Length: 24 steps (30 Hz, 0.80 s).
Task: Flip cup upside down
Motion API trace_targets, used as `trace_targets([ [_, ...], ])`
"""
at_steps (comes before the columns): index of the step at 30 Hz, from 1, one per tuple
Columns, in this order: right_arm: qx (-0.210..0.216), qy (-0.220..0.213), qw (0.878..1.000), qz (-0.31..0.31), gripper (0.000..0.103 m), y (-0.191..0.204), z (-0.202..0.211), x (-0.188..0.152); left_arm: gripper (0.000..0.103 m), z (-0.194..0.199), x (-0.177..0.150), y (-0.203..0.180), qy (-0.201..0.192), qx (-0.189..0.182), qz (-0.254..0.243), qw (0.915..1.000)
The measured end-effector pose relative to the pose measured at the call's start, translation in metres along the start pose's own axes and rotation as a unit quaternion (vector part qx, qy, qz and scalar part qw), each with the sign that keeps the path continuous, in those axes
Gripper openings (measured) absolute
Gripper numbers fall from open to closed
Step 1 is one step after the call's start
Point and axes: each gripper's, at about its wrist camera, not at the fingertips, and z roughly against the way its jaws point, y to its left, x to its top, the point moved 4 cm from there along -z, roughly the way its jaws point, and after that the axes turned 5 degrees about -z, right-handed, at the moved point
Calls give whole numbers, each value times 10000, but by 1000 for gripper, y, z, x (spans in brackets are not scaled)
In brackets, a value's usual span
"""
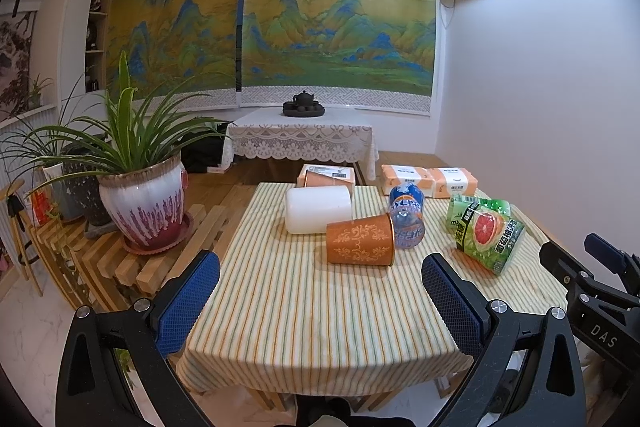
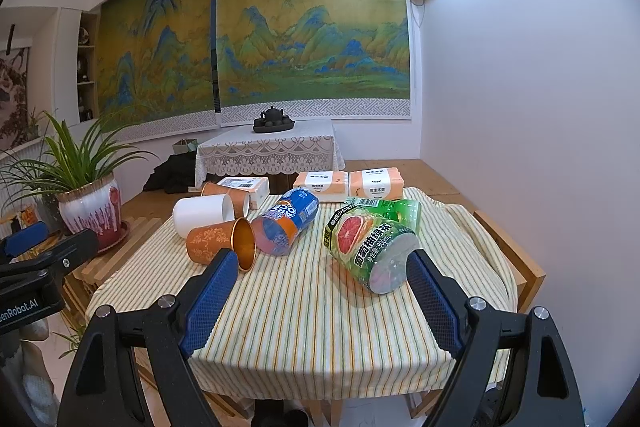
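An orange cup with a gold pattern (image 1: 358, 243) lies on its side on the striped tablecloth (image 1: 320, 307), mouth to the right; it also shows in the right wrist view (image 2: 218, 241). A white cup (image 1: 318, 209) lies on its side behind it, and another orange cup (image 2: 224, 191) lies further back. My left gripper (image 1: 320, 291) is open and empty, short of the orange cup. My right gripper (image 2: 322, 291) is open and empty over the table's front, with the orange cup's mouth beyond its left finger.
A blue Oreo tube (image 2: 288, 225) and a green grapefruit-tea bottle (image 2: 372, 243) lie on the table to the right of the cups. Tissue packs (image 2: 348, 185) sit at the back edge. A potted plant (image 1: 144, 211) stands on a slatted bench to the left.
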Motion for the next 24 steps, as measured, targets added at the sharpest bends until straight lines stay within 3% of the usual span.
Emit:
trace_targets([
  [24,70,108,9999,-20,83,-5,-10,-1,102,-20,-2,-1,111,-116,-22,9999],
])
